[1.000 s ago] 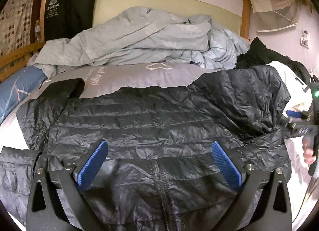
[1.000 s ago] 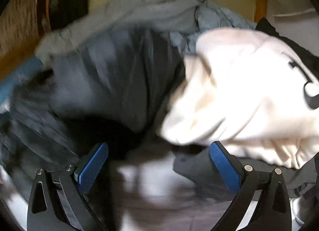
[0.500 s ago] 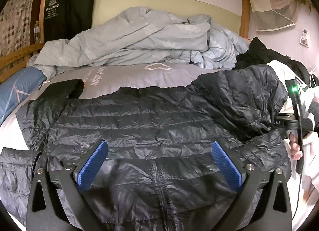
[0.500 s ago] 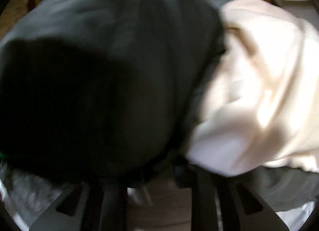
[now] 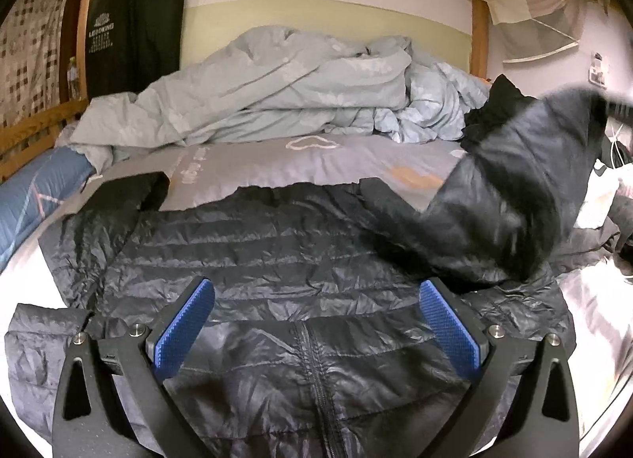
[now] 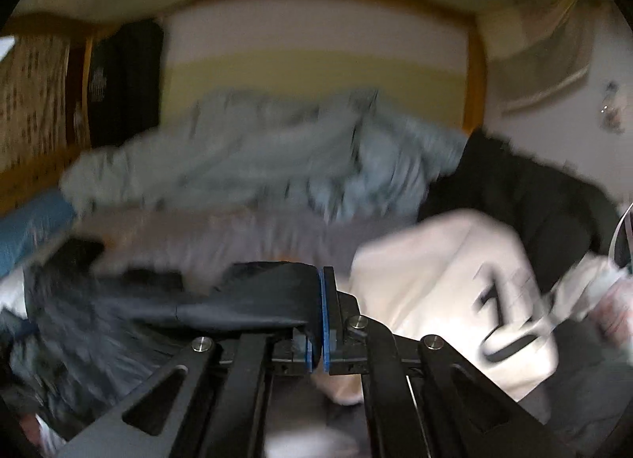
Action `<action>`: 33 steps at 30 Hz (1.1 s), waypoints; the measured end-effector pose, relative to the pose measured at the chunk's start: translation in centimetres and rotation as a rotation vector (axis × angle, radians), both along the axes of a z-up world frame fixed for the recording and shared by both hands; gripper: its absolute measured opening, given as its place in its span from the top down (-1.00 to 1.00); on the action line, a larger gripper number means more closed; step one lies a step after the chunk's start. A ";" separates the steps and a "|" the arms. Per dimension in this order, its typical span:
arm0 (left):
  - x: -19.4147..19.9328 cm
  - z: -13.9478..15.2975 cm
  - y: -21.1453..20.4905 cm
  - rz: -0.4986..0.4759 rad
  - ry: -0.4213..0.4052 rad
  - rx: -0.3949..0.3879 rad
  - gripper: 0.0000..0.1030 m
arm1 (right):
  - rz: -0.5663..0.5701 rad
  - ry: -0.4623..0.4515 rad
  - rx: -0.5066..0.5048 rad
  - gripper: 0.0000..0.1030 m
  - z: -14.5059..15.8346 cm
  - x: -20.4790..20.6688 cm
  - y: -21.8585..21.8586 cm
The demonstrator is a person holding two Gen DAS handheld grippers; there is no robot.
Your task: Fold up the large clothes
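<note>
Black puffer jacket (image 5: 277, 260) lies spread front-up on the bed (image 5: 277, 165), zip toward the left wrist camera, hem toward the heaped grey duvet (image 5: 277, 82).

Left gripper (image 5: 316, 323) hangs just above the collar end. Fingers (image 5: 186, 323) wide apart, nothing between them, same as a second ago.

Right gripper (image 6: 321, 315): fingers wide a second ago; they have just been closing and now stand pressed together, with a fold of black jacket cloth (image 6: 253, 299) pinched between the blue pads. From the left wrist view that part is the right sleeve (image 5: 502, 196), which lay slumped along the jacket's right edge a second ago and now rises off the bed, blurred with motion, its top end going out of frame at upper right. More bare bed shows where it lay.

Cream sweatshirt (image 6: 455, 299) with black lettering sits beside the jacket on the right, with dark clothes (image 6: 514, 189) behind it, not in play.

Judgement: the first fold is under way, with the sleeve caught and lifted, likely to be carried across the chest. The body of the jacket is still flat, the left sleeve (image 5: 43, 343) untouched at lower left, so most of the folding remains. The shiny cloth looks slippery and could slide from a thin pinch.
</note>
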State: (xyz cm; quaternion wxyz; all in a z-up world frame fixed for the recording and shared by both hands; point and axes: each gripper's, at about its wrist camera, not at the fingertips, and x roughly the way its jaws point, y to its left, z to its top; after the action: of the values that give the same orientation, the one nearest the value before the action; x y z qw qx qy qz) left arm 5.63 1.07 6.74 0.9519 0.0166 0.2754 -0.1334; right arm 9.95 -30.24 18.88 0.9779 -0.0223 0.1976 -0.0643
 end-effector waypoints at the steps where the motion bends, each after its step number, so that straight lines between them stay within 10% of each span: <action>1: -0.1 0.1 0.0 -0.001 -0.002 0.001 -1.00 | -0.010 -0.040 -0.010 0.93 1.4 -0.6 0.1; 6: -0.2 0.3 -0.1 -0.009 -0.005 -0.006 -1.00 | 0.051 -0.140 -0.042 0.93 7.0 -4.0 2.0; 11: -0.3 0.7 0.2 -0.005 -0.004 -0.021 -1.00 | 0.132 0.030 -0.030 0.93 8.1 -9.3 4.4; 19: -0.3 0.8 0.7 0.004 0.009 -0.043 -1.00 | 0.299 0.378 0.039 0.92 -1.9 -7.8 10.9; 22: -0.6 1.0 0.6 0.000 0.002 -0.040 -1.00 | 0.300 0.482 0.020 0.40 -6.4 -5.0 11.5; 24: -0.8 1.2 0.7 -0.004 -0.003 -0.043 -1.00 | 0.306 0.534 0.015 -0.40 -9.0 -4.4 12.0; 33: -0.4 1.5 1.2 0.010 0.015 -0.074 -1.00 | 0.417 0.617 -0.032 -0.53 -14.1 -7.5 12.0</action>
State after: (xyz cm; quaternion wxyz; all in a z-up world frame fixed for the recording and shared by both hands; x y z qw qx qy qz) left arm 5.23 2.24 8.20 0.9504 -0.0210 0.2775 -0.1388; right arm 2.44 -18.28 4.81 0.8640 -0.0955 0.4732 0.1430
